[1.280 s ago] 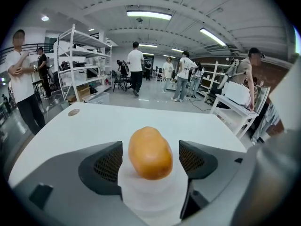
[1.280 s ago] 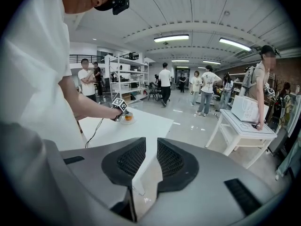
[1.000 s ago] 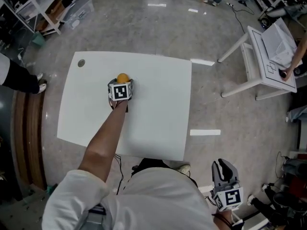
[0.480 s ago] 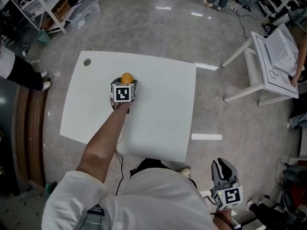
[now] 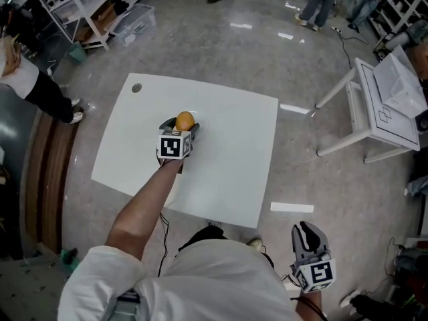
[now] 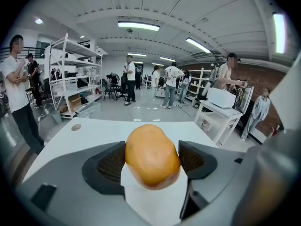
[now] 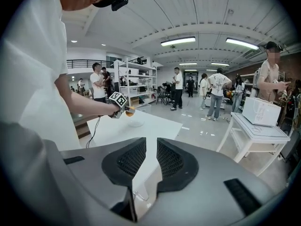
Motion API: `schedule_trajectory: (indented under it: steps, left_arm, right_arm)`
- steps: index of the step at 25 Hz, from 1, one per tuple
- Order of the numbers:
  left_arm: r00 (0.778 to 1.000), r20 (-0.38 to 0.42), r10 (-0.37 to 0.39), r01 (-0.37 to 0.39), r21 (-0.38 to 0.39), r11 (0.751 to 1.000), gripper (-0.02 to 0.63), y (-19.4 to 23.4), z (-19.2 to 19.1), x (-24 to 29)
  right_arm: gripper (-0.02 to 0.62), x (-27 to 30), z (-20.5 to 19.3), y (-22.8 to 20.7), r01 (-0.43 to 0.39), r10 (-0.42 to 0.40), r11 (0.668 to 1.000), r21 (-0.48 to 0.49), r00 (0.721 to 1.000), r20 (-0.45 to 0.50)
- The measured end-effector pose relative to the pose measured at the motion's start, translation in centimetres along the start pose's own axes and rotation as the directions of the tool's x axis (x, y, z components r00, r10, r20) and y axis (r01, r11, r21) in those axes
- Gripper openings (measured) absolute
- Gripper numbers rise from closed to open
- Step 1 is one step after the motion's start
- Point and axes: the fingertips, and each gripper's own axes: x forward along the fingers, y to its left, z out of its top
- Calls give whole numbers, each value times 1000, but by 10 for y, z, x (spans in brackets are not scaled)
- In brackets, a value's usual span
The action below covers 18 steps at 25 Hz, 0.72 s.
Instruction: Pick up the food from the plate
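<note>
Orange rounded food (image 5: 184, 120) pinched between pads of left gripper (image 6: 151, 160), held just above white table (image 5: 234, 146), near its middle. Clear plate (image 7: 136, 124) on table directly beneath. Right gripper (image 7: 145, 160) off table's near edge, jaws slightly apart, nothing between.

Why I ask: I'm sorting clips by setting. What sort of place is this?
Probably an open lab or workshop hall, not a home: metal shelving racks loaded with gear, long ceiling strip lights, and several people standing around white tables on a polished floor.
</note>
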Motion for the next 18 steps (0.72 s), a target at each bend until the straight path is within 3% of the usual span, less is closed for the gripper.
schedule_trajectory:
  steps: [10, 18]
  left_arm:
    - [994, 96, -51, 48, 33, 998, 359, -66, 10, -143]
    - [984, 153, -92, 80, 84, 993, 359, -185, -7, -218]
  right_arm:
    - [63, -36, 2, 5, -101, 106, 993, -62, 991, 79]
    - [35, -87, -36, -37, -176, 186, 979, -101, 977, 105]
